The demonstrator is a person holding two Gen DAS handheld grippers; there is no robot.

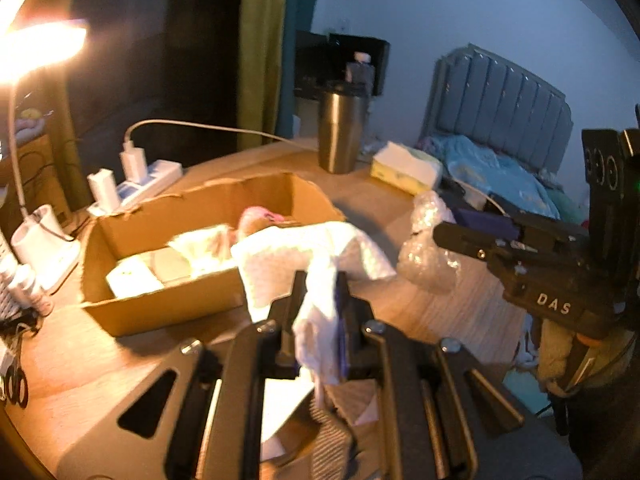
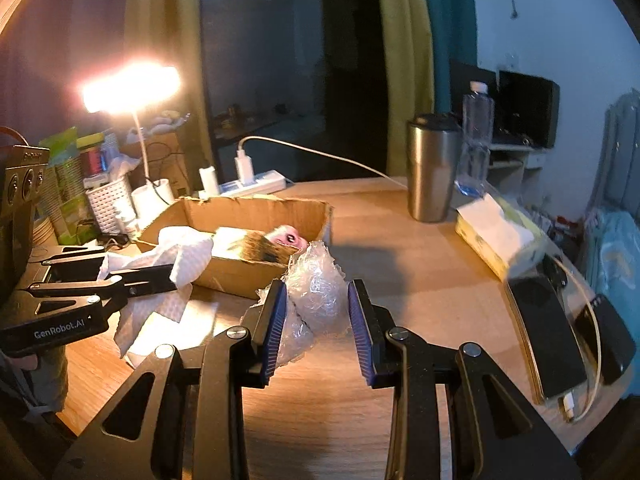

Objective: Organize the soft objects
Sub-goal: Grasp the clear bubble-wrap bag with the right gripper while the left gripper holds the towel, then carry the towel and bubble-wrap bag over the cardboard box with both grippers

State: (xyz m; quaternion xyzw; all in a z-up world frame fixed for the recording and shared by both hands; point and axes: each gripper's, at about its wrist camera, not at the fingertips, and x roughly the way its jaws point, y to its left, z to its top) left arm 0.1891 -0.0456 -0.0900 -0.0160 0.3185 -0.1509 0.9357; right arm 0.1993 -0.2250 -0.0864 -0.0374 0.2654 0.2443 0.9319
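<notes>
The left claw (image 1: 318,296) is pinched narrow on a white paper towel (image 1: 304,256), which drapes over the near wall of the cardboard box (image 1: 160,308) at about 11 o'clock from the claw. The right claw (image 2: 318,316) stands wide, its blue pads (image 2: 276,324) on either side of a crumpled ball of bubble wrap (image 2: 316,284) that sits on the counter (image 2: 420,280) just outside the box's near corner. Whether the pads touch the wrap I cannot tell.

Risks, as I judge them: the towel hangs half in and half out, so letting go now could drop it back onto the counter. The wrap is springy and slick; a shallow squeeze may let it pop out toward 12 o'clock. The two claws work close together near the box and could knock it or each other. A steel tumbler (image 2: 432,168) stands at 1 o'clock, well apart.

Readable writing: "GenRobot.AI" on the left claw's body in the right view, "DAS" on the right claw's body (image 1: 554,304) in the left view.
</notes>
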